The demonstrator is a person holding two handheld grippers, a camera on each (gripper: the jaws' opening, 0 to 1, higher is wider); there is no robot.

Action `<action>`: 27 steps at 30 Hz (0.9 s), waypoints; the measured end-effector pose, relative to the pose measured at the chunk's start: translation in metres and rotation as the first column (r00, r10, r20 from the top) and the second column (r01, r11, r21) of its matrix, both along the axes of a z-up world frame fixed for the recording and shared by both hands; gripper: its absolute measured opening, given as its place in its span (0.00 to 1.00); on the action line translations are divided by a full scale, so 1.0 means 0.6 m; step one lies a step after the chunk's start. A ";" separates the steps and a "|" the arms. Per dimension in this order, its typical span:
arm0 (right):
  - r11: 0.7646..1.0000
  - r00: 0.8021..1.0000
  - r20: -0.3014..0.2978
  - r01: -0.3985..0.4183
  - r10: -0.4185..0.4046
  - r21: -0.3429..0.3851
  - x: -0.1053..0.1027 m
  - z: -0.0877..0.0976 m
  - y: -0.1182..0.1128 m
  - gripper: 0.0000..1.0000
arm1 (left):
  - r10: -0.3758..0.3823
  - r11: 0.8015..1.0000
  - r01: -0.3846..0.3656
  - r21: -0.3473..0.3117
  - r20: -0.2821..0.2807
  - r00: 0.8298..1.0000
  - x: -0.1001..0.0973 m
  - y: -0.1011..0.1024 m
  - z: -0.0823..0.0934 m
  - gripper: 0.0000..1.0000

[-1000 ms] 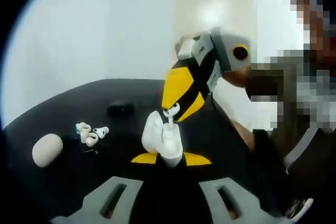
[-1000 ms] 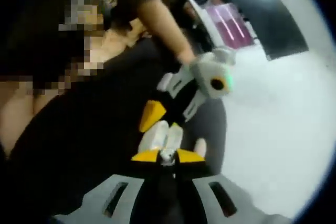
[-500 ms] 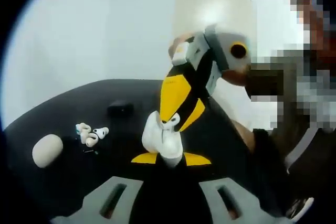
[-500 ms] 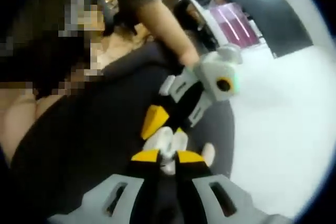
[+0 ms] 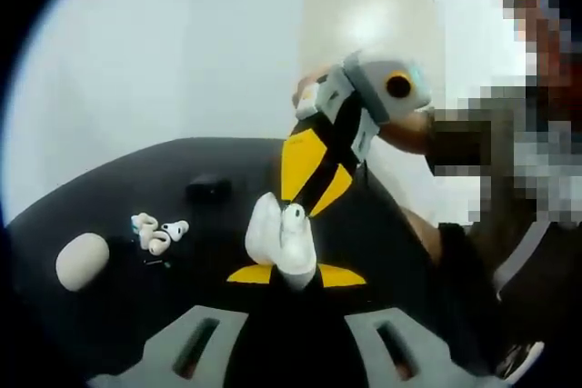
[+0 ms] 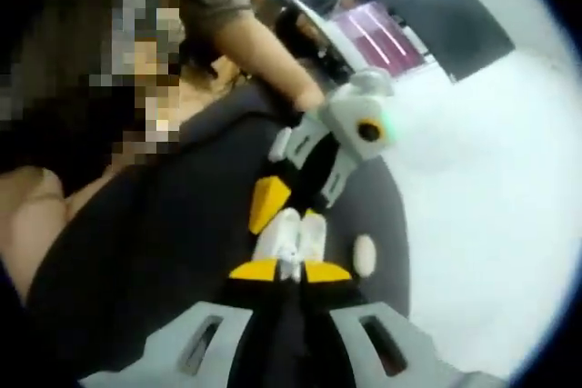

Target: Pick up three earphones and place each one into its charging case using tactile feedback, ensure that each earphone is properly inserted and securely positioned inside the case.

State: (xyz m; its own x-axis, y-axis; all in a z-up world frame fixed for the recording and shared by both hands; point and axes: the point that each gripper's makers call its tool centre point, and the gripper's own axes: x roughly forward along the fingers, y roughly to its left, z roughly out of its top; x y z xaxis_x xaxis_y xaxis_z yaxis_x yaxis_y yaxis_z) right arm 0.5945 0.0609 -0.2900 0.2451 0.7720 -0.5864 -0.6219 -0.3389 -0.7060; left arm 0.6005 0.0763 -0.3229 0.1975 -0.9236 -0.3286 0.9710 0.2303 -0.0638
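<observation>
Earphone (image 5: 294, 215): sitting head-up in the open charging case (image 5: 273, 235) and looking lower in its well than half a second back, when being pressed down from above. Easing the right gripper (image 5: 300, 199) up off it now, tips hovering just above the case mouth, close over the earphone's head. Reading that as the insertion about done for this one, though not confirming the seating from here; calling for a light touch check before moving on. Clamping the case firmly at its lower half with the left gripper (image 5: 296, 272), jaws closed on both sides and keeping it upright. Looking along the right gripper's own jaws in the right gripper view: standing narrow, tips just short of the case, something pale showing in the gap, and not being able to tell whether still nipping the stem or already free. Leaving more loose earphones (image 5: 156, 232) clustered well off to the left of the case on the black table (image 5: 109, 315), a white oval case (image 5: 82, 259) farther left again, a small black case (image 5: 209, 188) behind. Expecting those next.
</observation>
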 end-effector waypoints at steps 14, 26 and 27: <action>0.839 0.827 -0.474 0.467 -0.303 0.278 0.124 0.056 -0.019 0.11 | -0.001 1.000 0.001 -0.001 0.002 1.000 0.000 0.002 -0.001 0.13; 0.807 0.726 -0.584 0.559 -0.365 0.190 0.168 -0.026 0.019 0.19 | -0.003 1.000 0.003 -0.001 0.006 1.000 0.002 0.003 -0.001 0.13; 0.807 0.723 -0.584 0.561 -0.368 0.186 0.171 -0.029 0.021 0.20 | -0.003 1.000 0.003 -0.001 0.006 1.000 0.002 0.002 -0.001 0.13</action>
